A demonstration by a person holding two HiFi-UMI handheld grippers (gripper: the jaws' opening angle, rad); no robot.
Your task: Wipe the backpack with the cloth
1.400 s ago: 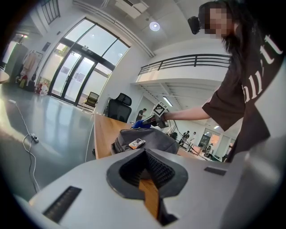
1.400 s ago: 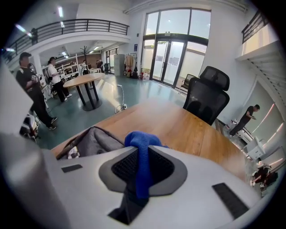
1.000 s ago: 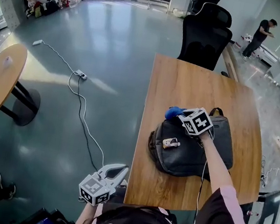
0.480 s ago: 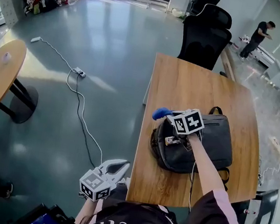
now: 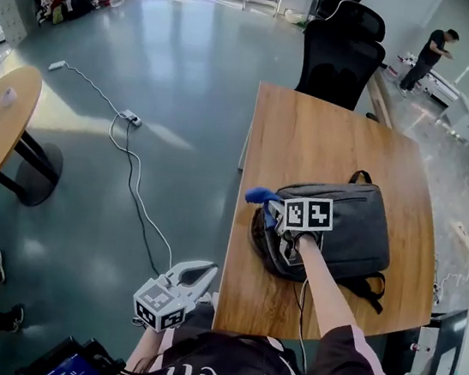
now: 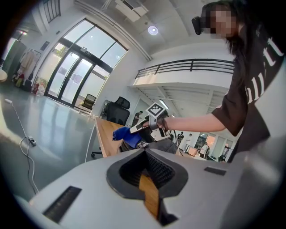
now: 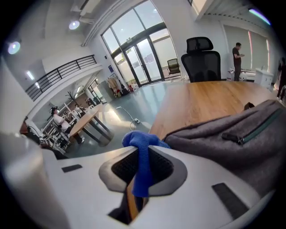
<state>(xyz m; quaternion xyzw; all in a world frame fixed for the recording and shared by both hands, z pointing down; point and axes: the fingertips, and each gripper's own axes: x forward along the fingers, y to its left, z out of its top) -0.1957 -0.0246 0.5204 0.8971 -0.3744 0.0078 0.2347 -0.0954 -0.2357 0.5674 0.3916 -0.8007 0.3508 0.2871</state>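
Gripped the cloth (image 5: 258, 196), likely soft and limp, by a bunched fold in right gripper (image 5: 273, 210), mid-frame at backpack's (image 5: 358, 230) left edge; left gripper (image 5: 205, 273) closed, empty.

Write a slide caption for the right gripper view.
Right hand-held gripper shut on a crumpled blue cloth, next to the grey fabric backpack lying on the wooden table.
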